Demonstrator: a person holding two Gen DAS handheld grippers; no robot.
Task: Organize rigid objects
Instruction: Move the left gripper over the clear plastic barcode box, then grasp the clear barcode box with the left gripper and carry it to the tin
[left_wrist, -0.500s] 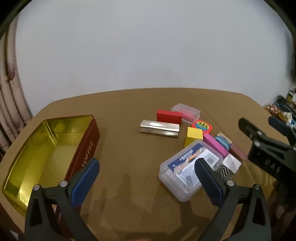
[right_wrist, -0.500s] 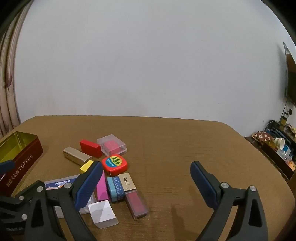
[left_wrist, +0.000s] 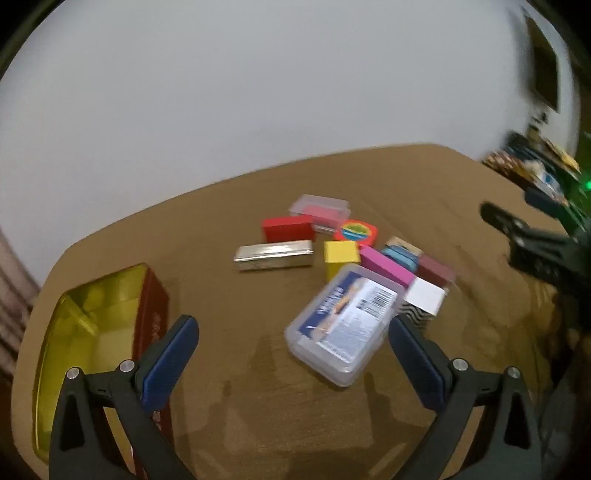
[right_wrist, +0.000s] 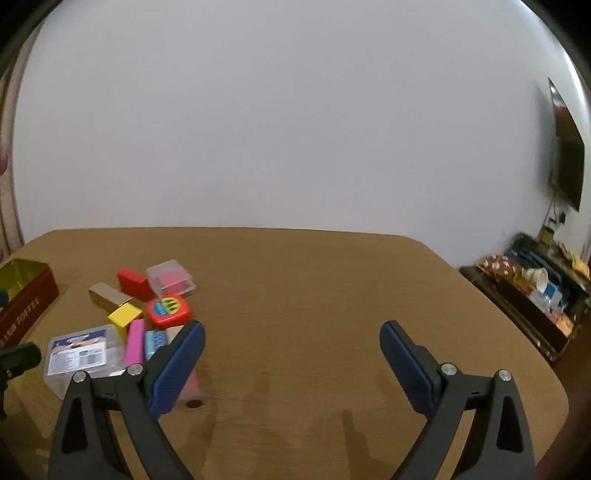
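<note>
A cluster of small rigid objects lies on the brown table: a clear plastic case with a label (left_wrist: 345, 325), a silver bar (left_wrist: 274, 254), a red block (left_wrist: 286, 228), a yellow cube (left_wrist: 340, 254), a pink bar (left_wrist: 386, 266), a round red tape measure (left_wrist: 356, 232) and a clear box with red contents (left_wrist: 319, 208). An open red toffee tin with a gold inside (left_wrist: 96, 332) stands at the left. My left gripper (left_wrist: 291, 354) is open, just short of the clear case. My right gripper (right_wrist: 291, 362) is open and empty, to the right of the cluster (right_wrist: 136, 317).
The right gripper's black frame (left_wrist: 535, 251) shows at the right of the left wrist view. A low shelf with clutter (right_wrist: 535, 284) stands beyond the table's right edge. A white wall is behind the table. The tin (right_wrist: 26, 291) shows at the far left in the right wrist view.
The left gripper has moved right and tilted, so the clear case now lies between its fingers' line. The right gripper has shifted slightly right and forward. Both stay open.
</note>
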